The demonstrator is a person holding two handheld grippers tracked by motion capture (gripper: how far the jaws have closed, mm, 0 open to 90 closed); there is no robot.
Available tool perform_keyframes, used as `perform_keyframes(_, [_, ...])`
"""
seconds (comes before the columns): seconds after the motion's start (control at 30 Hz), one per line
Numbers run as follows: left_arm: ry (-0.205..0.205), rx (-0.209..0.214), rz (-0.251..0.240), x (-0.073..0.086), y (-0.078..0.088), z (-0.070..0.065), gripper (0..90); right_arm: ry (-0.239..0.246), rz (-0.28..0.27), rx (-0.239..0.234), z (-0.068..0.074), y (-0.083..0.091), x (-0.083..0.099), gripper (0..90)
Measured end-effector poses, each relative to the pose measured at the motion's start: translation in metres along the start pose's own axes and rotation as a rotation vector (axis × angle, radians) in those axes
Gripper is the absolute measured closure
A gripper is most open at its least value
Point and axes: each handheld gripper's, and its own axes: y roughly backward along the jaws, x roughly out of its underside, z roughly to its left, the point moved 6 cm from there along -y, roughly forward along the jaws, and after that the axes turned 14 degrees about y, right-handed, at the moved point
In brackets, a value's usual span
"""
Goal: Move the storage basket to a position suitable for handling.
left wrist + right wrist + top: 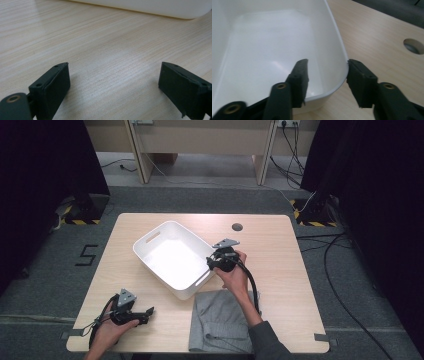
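Grey carpet lay under a light wooden table [280, 270], and dark curtains hung at both sides of the room. Cables ran across the floor on the right.

On the table sat a white plastic bin [150, 251] with cut-out handles in its short ends. It stood slanted, near the middle of the table, and nothing was inside it. A folded grey cloth [220, 320] lay at the near edge, just beside the bin's near corner. A small round hole [237, 227] was in the tabletop farther back.

The right gripper [212, 262] was at the bin's right-hand corner. In the right gripper view, one black jaw was inside the bin [274, 50] and the other jaw was outside, with the white wall between them. The outside jaw touched the rim. The inside jaw was close to the wall, but a thin gap showed, so the right gripper [325, 72] was not squeezing the wall tight yet.

The left gripper [148, 312] rested low by the near left part of the table, well apart from the bin. In the left gripper view its jaws stood wide apart over bare wood, and the left gripper [113, 82] held nothing. The bin's white side [150, 7] showed far ahead.
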Motion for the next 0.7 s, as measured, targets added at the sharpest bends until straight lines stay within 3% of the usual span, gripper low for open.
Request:
perform_keyframes(0.03, [0.001, 0.0, -0.001, 0.0, 0.0, 0.0, 9.6, 0.005, 0.012, 0.017, -0.003, -0.004, -0.001, 62.9])
perform_keyframes(0.23, [-0.002, 0.0, 0.002, 0.0, 0.0, 0.0, 9.5, -0.002, 0.006, 0.015, -0.012, -0.015, -0.001, 73.7])
perform_keyframes(0.37, [-0.002, 0.0, 0.002, 0.0, 0.0, 0.0, 9.6, 0.041, 0.022, 0.0, -0.016, -0.025, -0.002, 81.6])
perform_keyframes(0.47, [-0.002, 0.0, 0.001, 0.0, 0.0, 0.0, 9.6, 0.047, 0.03, -0.018, -0.022, -0.028, -0.003, 82.1])
perform_keyframes(0.57, [-0.002, 0.0, 0.0, 0.0, 0.0, 0.0, 9.6, 0.051, 0.016, -0.042, -0.042, -0.034, -0.003, 80.9])
perform_keyframes(0.6, [-0.002, 0.0, 0.0, 0.0, 0.0, 0.0, 9.6, 0.051, 0.016, -0.042, -0.042, -0.034, -0.003, 80.9])
perform_keyframes(0.67, [-0.002, 0.0, 0.0, 0.0, 0.0, 0.0, 9.6, 0.025, 0.021, -0.012, -0.055, -0.034, -0.003, 75.0])
perform_keyframes(0.7, [-0.002, 0.0, 0.0, 0.0, 0.0, 0.0, 9.6, 0.02, 0.023, 0.032, -0.07, -0.032, -0.003, 65.0])
